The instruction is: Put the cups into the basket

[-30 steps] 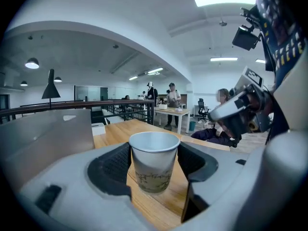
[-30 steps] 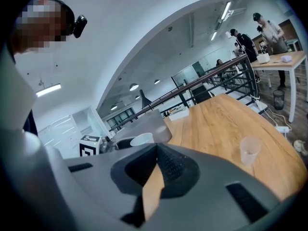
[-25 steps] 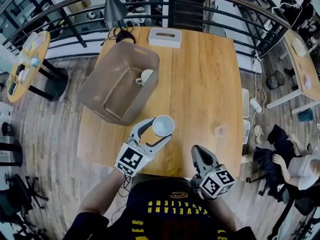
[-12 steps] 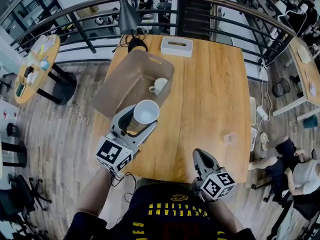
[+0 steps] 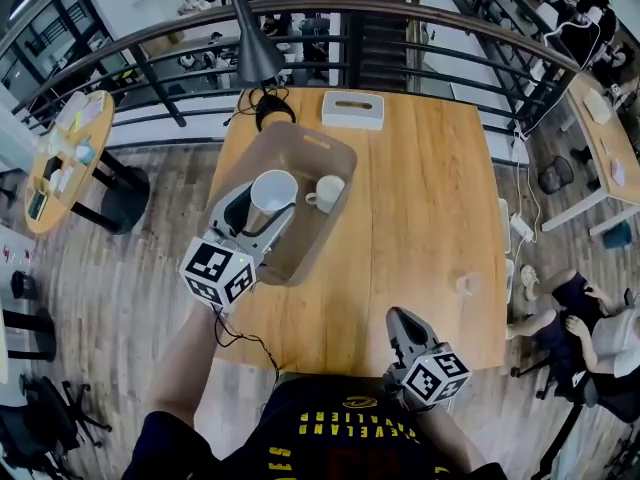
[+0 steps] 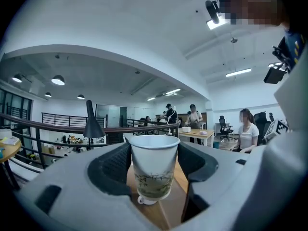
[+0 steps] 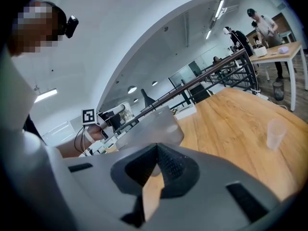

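My right gripper (image 5: 402, 320), jaws pressed together and empty, hangs near me, well right of the basket (image 5: 305, 256). My left gripper (image 5: 268, 206) clamps a white paper cup (image 5: 272, 189) over the basket; a white mug (image 5: 327, 191) sits inside, just beside it

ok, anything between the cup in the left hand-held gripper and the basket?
Nothing visible. The left hand-held gripper holds the paper cup above the open basket; the mug already inside lies off to its right.
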`<state>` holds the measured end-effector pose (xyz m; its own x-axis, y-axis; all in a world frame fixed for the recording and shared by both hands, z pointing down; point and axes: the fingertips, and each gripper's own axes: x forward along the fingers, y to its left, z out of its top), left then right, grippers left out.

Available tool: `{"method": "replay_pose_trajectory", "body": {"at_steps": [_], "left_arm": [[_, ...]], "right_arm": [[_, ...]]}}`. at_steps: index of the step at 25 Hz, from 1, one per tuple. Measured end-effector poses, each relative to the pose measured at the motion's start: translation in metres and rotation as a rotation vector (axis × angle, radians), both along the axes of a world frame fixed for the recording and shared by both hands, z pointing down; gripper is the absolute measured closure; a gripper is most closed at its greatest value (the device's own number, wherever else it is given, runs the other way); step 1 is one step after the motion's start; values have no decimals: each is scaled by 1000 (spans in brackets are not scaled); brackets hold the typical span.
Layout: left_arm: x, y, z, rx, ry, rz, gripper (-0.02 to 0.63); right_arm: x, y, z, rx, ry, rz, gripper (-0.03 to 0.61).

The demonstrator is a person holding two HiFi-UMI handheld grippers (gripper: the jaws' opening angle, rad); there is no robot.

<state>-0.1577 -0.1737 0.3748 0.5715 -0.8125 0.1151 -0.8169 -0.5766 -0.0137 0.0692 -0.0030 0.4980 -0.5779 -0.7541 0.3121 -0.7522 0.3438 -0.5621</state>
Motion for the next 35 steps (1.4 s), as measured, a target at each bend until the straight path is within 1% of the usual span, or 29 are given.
{"method": "replay_pose_trajectory", "body": {"at_steps": [5,10,16,18,21,26,30,35], "left_arm": [[-8,-44,18,-33,-12,1,301],[-18,-87,42,-78,-7,-39,301],[-26,-128,74,-116,-40,-78,301],[-30,-140,84,-131,-40,-99,301],[-34,-155,103,-158,-43,-130,301],[-34,-171,136,-211,-85,-140,301],[-39,-186,154,-248,-85,-165,301],[-38,-199,160,-243,-106,-160,301]], "right_arm": [[-4,0,3,-12,17,44,566],[-4,-3,5,-23,26,85,566],[0,-6,13,-45,33,119,566],[2,-6,15,-55,35,128,566],[4,-8,19,-69,37,135,566],[3,-12,23,-88,42,142,566],[5,-13,27,-106,43,153,566],[1,-10,37,-145,40,151,566]]}}
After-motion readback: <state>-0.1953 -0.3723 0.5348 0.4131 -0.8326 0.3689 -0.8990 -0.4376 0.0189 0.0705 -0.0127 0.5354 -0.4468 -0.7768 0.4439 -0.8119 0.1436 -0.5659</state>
